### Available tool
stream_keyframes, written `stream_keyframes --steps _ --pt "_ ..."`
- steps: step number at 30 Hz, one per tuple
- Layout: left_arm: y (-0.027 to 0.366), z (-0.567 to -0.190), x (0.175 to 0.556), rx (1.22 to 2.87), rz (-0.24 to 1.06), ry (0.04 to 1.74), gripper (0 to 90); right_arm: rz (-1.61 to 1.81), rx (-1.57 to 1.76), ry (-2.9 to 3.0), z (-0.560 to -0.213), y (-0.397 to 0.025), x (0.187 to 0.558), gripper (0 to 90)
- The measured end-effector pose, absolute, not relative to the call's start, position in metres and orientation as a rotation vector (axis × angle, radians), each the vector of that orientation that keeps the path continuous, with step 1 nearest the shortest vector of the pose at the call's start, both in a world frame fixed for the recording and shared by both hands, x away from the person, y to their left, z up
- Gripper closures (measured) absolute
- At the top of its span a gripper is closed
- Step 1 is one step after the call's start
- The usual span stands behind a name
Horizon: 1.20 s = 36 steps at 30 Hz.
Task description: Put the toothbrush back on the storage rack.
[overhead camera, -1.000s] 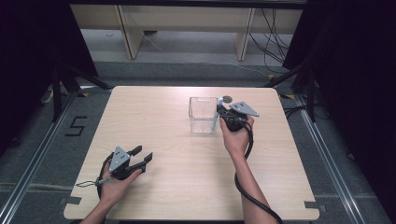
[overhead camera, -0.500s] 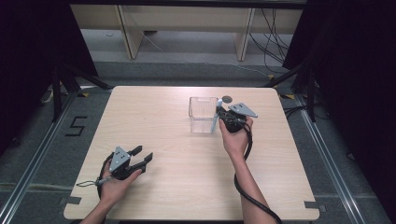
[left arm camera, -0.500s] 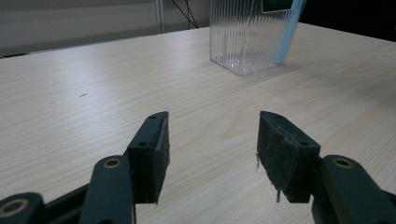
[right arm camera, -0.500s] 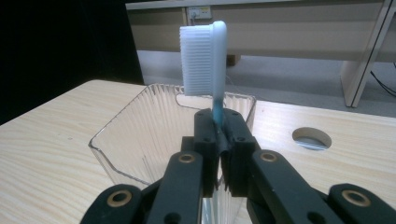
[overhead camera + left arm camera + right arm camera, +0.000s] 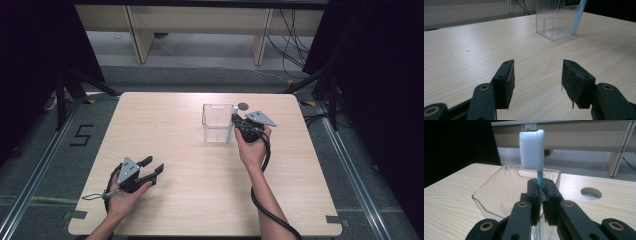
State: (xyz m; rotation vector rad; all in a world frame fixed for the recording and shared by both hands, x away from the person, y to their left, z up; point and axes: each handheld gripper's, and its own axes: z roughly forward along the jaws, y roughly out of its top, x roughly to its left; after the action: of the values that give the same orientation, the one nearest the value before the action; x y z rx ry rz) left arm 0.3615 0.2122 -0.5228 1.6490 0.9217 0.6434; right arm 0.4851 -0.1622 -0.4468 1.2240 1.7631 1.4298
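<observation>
A clear ribbed plastic container (image 5: 217,122) (image 5: 504,187) (image 5: 555,18) stands upright at the table's far middle. My right gripper (image 5: 240,126) (image 5: 541,188) is right beside its right wall, shut on the neck of a toothbrush (image 5: 532,147). The brush stands upright with its white bristles on top, and its light blue handle (image 5: 229,132) (image 5: 578,17) runs down along the outside of the container to the tabletop. My left gripper (image 5: 151,170) (image 5: 537,72) rests open near the front left of the table, with nothing between its pads.
The light wooden table (image 5: 190,165) has a round cable hole (image 5: 243,106) (image 5: 591,193) just behind the container. A black cable trails from the right gripper along the forearm. Dark curtains stand at both sides, and shelving legs beyond the far edge.
The right gripper with the toothbrush has shifted only very slightly beside the container. The left gripper has stayed where it was, open.
</observation>
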Motion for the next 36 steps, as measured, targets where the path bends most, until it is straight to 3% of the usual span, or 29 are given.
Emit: stream_keyframes --steps 15,24,26,36 --pt "0.2126 -0.5220 0.3602 1.660 0.645 0.930 43.3 1.426 1.245 1.749 -0.4478 -0.1658 0.4845 78.5" --pt "0.2122 -0.5222 0.3604 1.657 0.644 0.928 43.3 1.427 1.250 1.759 -0.4448 -0.1647 0.4817 66.4" --pt "0.2117 -0.5228 0.3610 1.649 0.643 0.922 43.3 1.422 1.265 1.770 -0.4441 -0.1633 0.4816 58.2" --pt "0.2124 -0.5220 0.3600 1.657 0.643 0.932 43.2 1.402 1.222 1.809 -0.4461 -0.1632 0.4815 46.7"
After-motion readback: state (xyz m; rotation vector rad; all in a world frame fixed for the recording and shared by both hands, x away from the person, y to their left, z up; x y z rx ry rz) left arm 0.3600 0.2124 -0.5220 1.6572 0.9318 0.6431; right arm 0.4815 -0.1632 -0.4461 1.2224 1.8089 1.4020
